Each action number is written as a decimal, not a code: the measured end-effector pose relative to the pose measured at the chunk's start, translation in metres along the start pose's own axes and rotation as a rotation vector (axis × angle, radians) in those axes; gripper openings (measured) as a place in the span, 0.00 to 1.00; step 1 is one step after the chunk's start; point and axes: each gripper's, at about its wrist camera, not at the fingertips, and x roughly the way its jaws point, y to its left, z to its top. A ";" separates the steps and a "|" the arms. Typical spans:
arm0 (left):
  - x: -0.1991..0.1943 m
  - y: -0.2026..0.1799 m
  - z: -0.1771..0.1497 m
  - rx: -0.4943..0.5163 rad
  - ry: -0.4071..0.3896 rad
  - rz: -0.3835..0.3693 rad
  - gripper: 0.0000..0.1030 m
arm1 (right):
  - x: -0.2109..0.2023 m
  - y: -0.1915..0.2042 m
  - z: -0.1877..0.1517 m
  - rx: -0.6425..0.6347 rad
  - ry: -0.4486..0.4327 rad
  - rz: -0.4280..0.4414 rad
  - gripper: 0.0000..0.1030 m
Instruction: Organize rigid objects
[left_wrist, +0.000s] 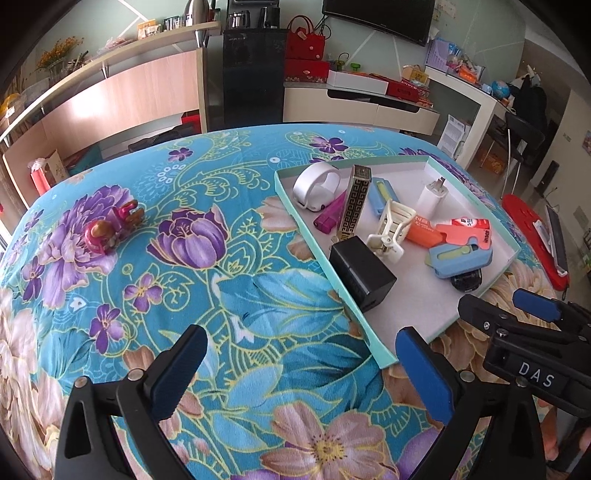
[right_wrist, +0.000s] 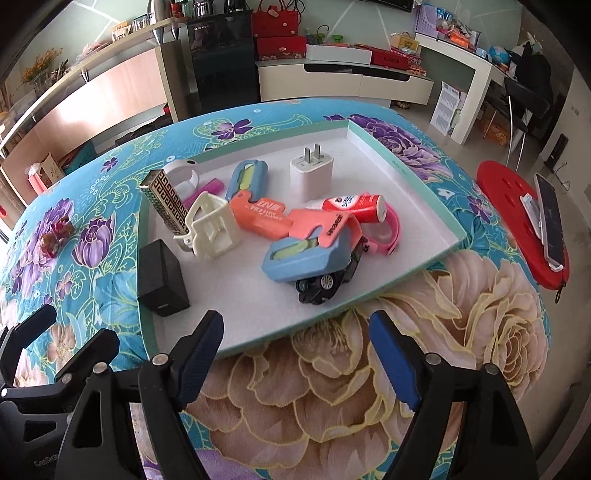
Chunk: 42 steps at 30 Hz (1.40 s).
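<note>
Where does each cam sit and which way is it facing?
Left wrist: on the left gripper, angled down over the floral cloth, tray to its right; own open fingers show, plus the right gripper at the right edge.
Right wrist: on the right gripper, angled down at the tray's near edge; own open fingers show, left gripper at the left edge.
Shared: tray, black box, white charger.

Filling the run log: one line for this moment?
left claw: open, empty | right claw: open, empty | shallow teal-rimmed box: filled | small pink toy figure: outside
</note>
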 end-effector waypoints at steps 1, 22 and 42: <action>-0.001 0.001 -0.003 -0.003 0.003 0.003 1.00 | 0.000 0.000 -0.002 -0.004 0.002 -0.003 0.80; -0.004 0.001 -0.029 -0.002 0.030 0.006 1.00 | -0.009 0.005 -0.021 -0.041 0.011 -0.005 0.80; -0.003 0.003 -0.030 -0.006 0.029 0.012 1.00 | -0.008 0.006 -0.021 -0.045 0.017 -0.009 0.80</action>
